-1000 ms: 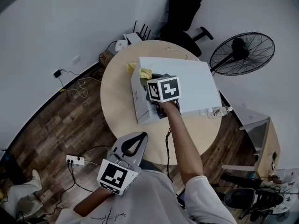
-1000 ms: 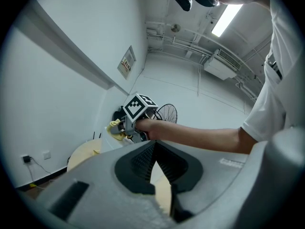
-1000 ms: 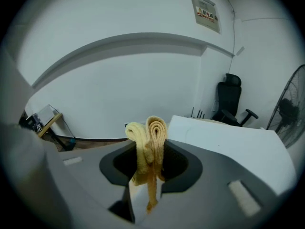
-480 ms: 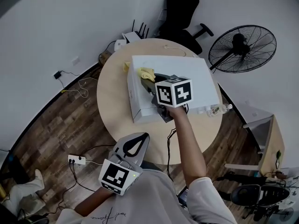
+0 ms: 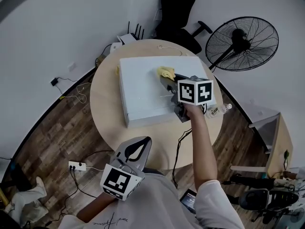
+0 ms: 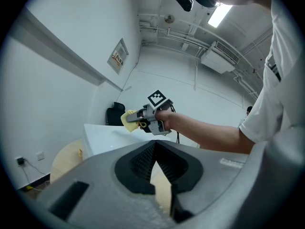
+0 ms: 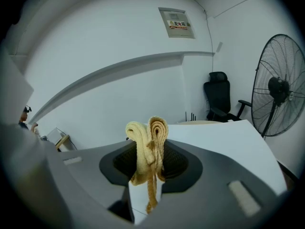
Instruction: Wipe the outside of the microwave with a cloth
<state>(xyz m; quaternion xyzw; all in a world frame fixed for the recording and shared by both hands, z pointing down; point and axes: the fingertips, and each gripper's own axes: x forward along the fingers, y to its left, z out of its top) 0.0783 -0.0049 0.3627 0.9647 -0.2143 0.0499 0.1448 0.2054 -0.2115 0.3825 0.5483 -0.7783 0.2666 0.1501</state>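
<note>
**Head view.** My right hand-held gripper (image 5: 165, 78) is clamped on the yellow cloth (image 5: 165, 72). The cloth sits over the far right part of the top panel of the white microwave (image 5: 143, 97). The microwave stands on the round desk (image 5: 101, 109). My left hand-held gripper (image 5: 138, 147) hangs low by my body, well apart from the microwave.

**Left gripper view.** The jaws are together with nothing between them, so this tool is idle. Across the desk, the cloth appears at or just above the top panel. Contact cannot be confirmed from here.

**Right gripper view.** The cloth is bunched in 2 folds, pinched firmly between the pads, with 1 loose strand hanging below. The white top panel stretches ahead and to the right.

**Assessment.** The step in hand is the wipe of the top panel. I judge the task to be partly done at most, since the side and front faces have yet to be covered. The next move calls for steady downward pressure and a stroke across the panel. The grip must be kept firm, as the bunched cloth offers only a small wiping face.
</note>
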